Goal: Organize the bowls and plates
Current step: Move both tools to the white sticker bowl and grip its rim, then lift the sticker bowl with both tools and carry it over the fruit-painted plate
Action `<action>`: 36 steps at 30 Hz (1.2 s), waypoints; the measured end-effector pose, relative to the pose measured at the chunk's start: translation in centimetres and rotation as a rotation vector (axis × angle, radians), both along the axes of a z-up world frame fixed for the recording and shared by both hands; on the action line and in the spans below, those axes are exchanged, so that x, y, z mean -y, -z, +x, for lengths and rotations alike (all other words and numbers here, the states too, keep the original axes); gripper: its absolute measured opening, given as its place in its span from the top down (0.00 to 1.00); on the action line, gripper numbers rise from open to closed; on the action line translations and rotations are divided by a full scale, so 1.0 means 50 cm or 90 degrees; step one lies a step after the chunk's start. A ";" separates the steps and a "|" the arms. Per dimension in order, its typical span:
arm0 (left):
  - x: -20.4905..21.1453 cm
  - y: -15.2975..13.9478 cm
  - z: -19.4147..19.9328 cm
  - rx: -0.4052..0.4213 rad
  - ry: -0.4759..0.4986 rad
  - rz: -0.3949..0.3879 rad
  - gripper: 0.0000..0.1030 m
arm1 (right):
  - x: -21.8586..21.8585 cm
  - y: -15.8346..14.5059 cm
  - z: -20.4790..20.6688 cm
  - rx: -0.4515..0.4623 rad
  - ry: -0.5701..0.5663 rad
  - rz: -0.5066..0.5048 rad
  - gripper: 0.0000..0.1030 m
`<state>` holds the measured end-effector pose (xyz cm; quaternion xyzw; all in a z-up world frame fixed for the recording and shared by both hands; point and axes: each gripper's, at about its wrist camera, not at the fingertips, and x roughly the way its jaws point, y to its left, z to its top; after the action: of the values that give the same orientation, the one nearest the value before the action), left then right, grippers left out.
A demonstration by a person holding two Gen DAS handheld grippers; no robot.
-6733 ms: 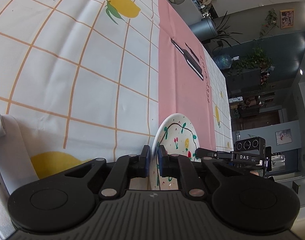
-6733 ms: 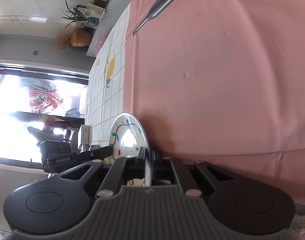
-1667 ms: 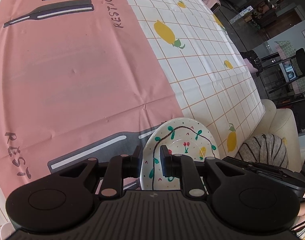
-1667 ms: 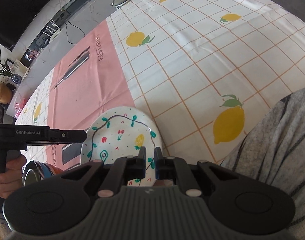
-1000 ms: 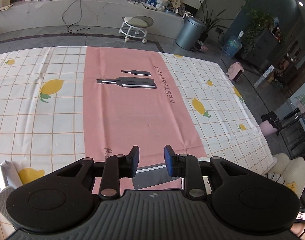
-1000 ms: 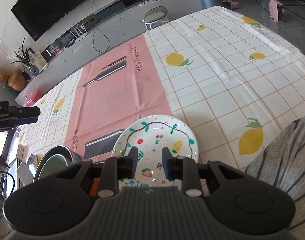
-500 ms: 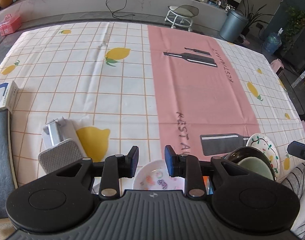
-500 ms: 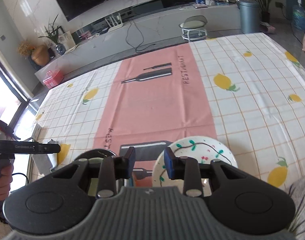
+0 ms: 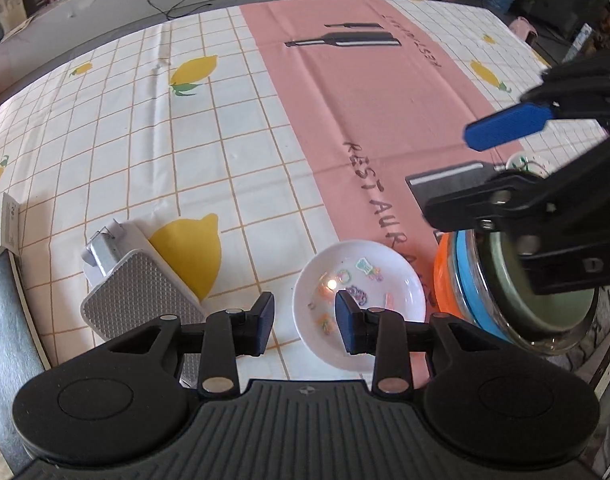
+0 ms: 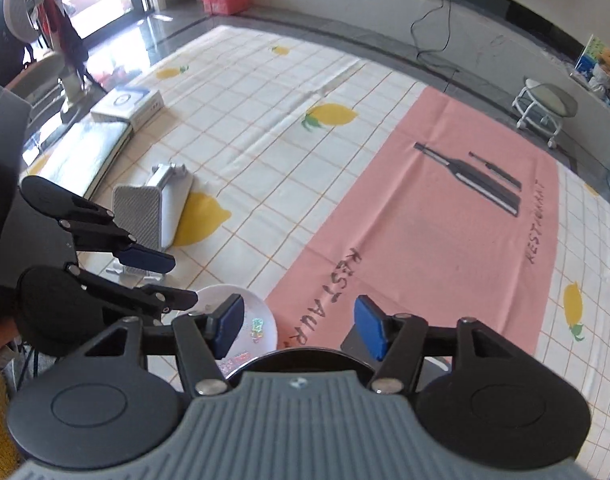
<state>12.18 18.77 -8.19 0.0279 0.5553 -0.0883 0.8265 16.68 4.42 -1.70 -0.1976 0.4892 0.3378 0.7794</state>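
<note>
Small white plate [image 9: 359, 304] lies loose beside the bowl stack [image 9: 517, 292]; my left claw [image 9: 305, 320] and right claw [image 10: 299, 326] are opening, both empty; stacking remains.

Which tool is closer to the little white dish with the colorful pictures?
The left tool. It sits just above the little white dish, one pad over the rim, nothing gripped, jaws opening. The right tool is beside it, above the stacked bowls, also opening.

A glossy glazed finish with a bright glint is shown by the small white dish [image 9: 359, 280]. The tablecloth [image 9: 265, 128] looks like smooth, creased, matt cloth. Matt black ribbed plastic and blue pads [image 9: 347, 316] are seen on the left gripper [image 9: 303, 312].
</note>
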 end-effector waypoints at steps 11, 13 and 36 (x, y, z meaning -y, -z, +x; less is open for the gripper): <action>0.015 0.074 0.009 -0.093 0.012 0.098 0.57 | -0.120 0.123 0.038 -0.092 -0.051 -0.121 0.55; 0.012 0.075 0.009 -0.094 0.009 0.092 0.57 | -0.131 0.136 0.045 -0.108 -0.051 -0.127 0.60; -0.056 0.075 0.069 -0.080 -0.155 -0.018 0.61 | -0.104 0.185 0.139 -0.173 0.060 -0.084 0.97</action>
<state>15.64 21.57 -11.95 -0.0569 0.6041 0.0029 0.7949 23.64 9.62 -10.95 -0.1778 0.6200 0.2914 0.7065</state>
